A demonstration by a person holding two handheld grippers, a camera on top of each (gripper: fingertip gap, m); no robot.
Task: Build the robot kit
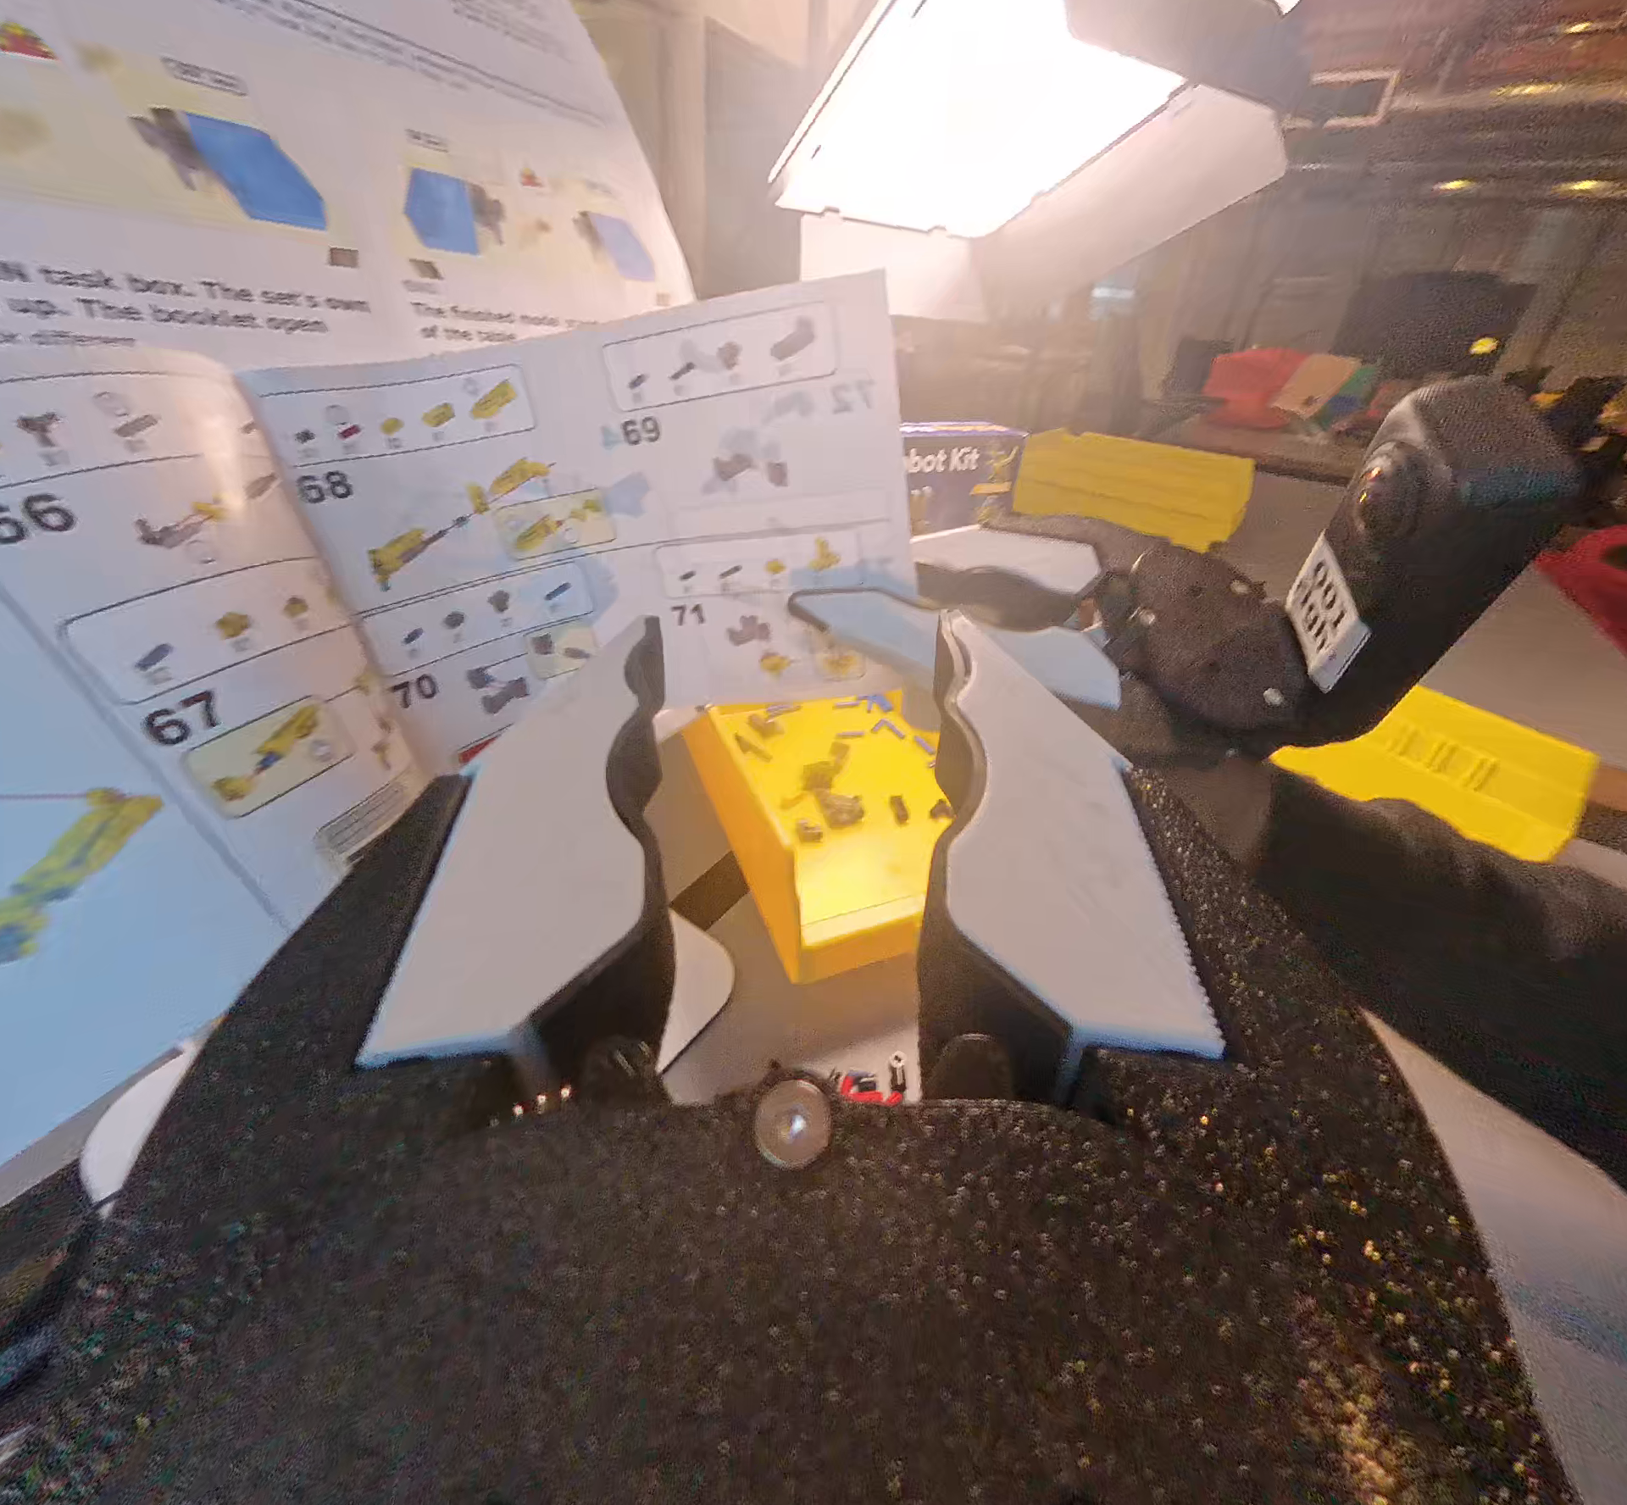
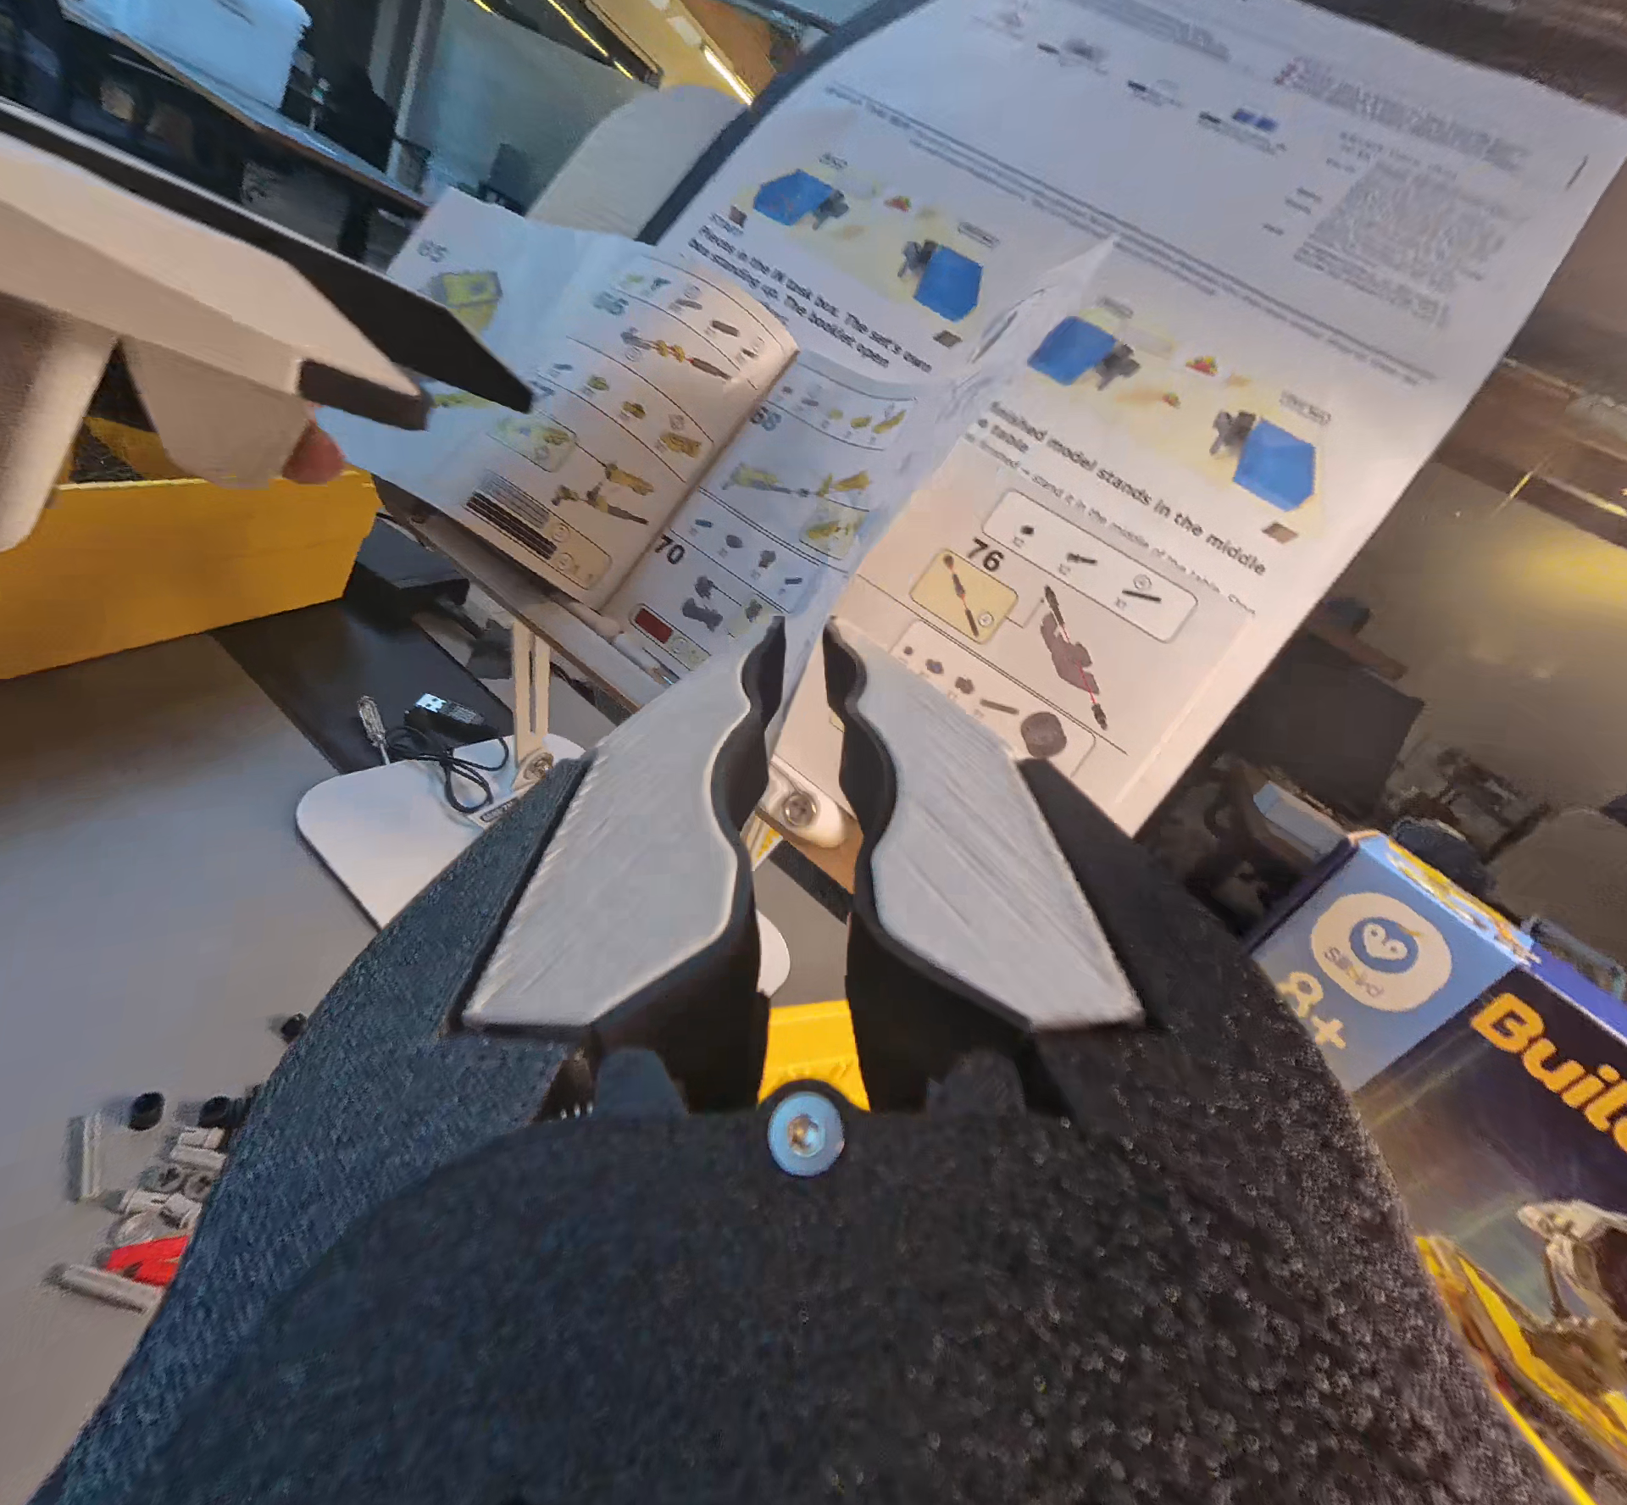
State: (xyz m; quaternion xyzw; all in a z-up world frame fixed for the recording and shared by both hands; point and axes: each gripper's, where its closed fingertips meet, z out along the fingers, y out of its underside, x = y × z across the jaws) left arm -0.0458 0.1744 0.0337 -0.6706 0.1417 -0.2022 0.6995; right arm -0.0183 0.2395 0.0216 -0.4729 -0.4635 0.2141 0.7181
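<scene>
Between the right gripper point(image 2: 803, 642) fingers, nearly closed, a booklet point(image 2: 704, 441) page pinched, left gripper point(image 1: 797, 653) spread wide, empty, above a yellow tray point(image 1: 845, 873).

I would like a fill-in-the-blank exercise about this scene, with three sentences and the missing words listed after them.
1. The right hand-held gripper pinches one ___ of the open white instruction booklet.
2. The left hand-held gripper holds nothing, and its jaws stand ___.
3. The small dark building parts lie in a ___ plastic tray below the booklet.

Missing words: page; open; yellow
</scene>
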